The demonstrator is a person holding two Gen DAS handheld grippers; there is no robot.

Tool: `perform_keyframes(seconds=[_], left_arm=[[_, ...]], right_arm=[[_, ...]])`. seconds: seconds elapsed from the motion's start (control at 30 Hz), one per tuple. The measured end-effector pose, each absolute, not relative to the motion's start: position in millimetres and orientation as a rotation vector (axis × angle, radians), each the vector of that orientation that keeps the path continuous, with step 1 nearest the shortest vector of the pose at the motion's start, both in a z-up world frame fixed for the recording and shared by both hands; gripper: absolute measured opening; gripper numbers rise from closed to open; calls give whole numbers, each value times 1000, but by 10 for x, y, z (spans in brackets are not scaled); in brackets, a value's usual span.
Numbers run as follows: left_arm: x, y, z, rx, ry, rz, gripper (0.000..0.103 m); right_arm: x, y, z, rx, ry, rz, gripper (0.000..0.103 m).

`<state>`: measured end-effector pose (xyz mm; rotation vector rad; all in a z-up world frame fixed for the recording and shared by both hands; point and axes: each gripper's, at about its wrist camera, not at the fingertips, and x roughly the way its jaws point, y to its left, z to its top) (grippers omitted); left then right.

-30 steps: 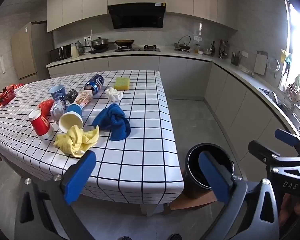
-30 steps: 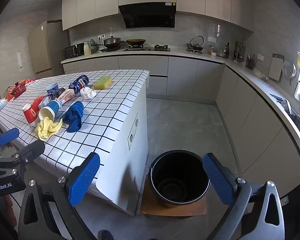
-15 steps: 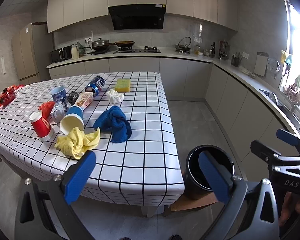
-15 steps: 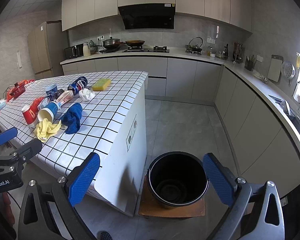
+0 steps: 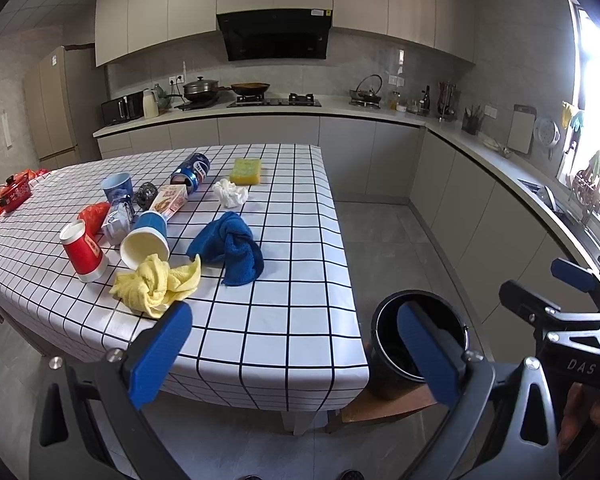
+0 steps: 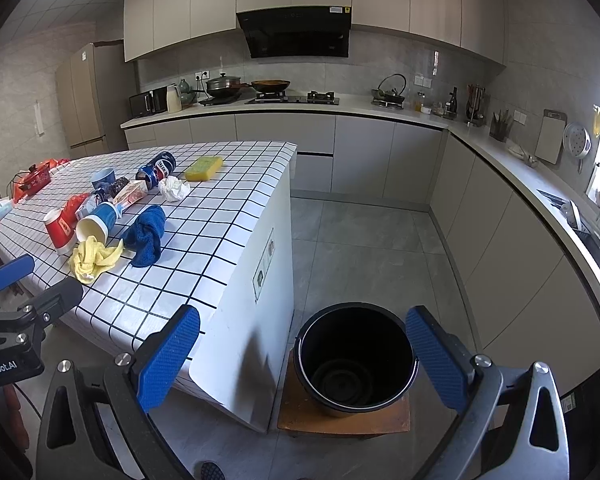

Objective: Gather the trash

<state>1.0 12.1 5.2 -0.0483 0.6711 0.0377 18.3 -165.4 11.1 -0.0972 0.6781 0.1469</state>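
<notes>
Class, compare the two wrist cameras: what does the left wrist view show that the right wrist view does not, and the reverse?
Only the left wrist view shows the right gripper from the side. Only the right wrist view shows the table's white end panel, the inside bottom of the black bucket and the left gripper from the side. Both show the yellow cloth, the blue cloth and the cups.

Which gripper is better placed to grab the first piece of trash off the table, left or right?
Left, probably. The open left gripper faces the tabletop litter, with the yellow cloth just past its fingertips. The open right gripper points down at the black bin on the floor, off the table's end.
</notes>
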Motion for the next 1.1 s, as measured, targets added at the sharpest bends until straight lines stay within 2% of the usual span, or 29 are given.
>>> perform_keyframes(seconds=[1.1], left_arm=[[2, 72, 62, -49, 666, 37, 103]], right_arm=[[194, -1677, 123, -89, 671, 145, 103]])
